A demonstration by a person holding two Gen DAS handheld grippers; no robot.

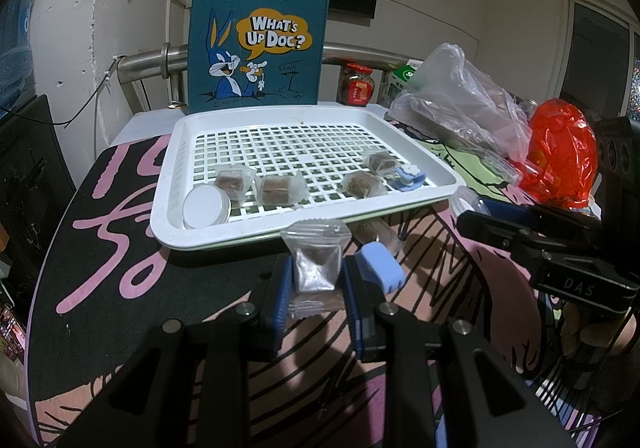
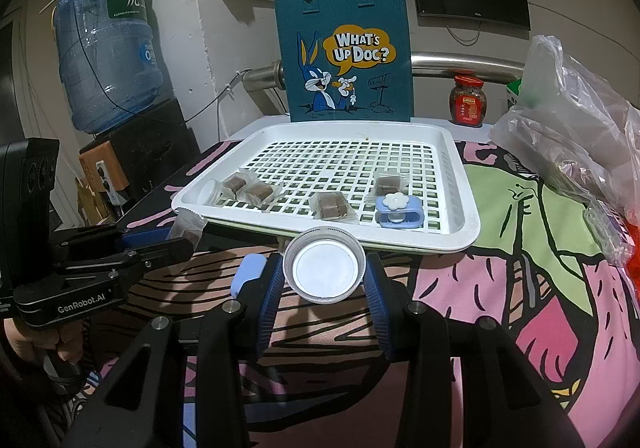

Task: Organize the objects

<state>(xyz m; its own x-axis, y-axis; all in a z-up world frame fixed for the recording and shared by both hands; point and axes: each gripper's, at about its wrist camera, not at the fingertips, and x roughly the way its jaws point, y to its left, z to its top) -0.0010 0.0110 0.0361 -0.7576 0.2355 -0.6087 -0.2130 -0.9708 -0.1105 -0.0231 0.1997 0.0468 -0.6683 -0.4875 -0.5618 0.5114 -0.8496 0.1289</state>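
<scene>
Clamped between the left gripper [image 1: 316, 288] pads, a clear-wrapped brown snack packet [image 1: 316, 268] is hovering just short of the white slotted tray's [image 1: 280, 236] near rim; the right gripper [image 2: 324, 288] is pinching a round white-lidded jar [image 2: 324, 270] there too, with the tray's far half lying bare.

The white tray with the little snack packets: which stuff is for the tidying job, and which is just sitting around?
For the job:
- white tray
- snack packets in it
- blue clip
- packet in left gripper
- clear jar in right gripper

Just lying about:
- rabbit tote bag
- water jug
- sauce jar
- plastic bags
</scene>
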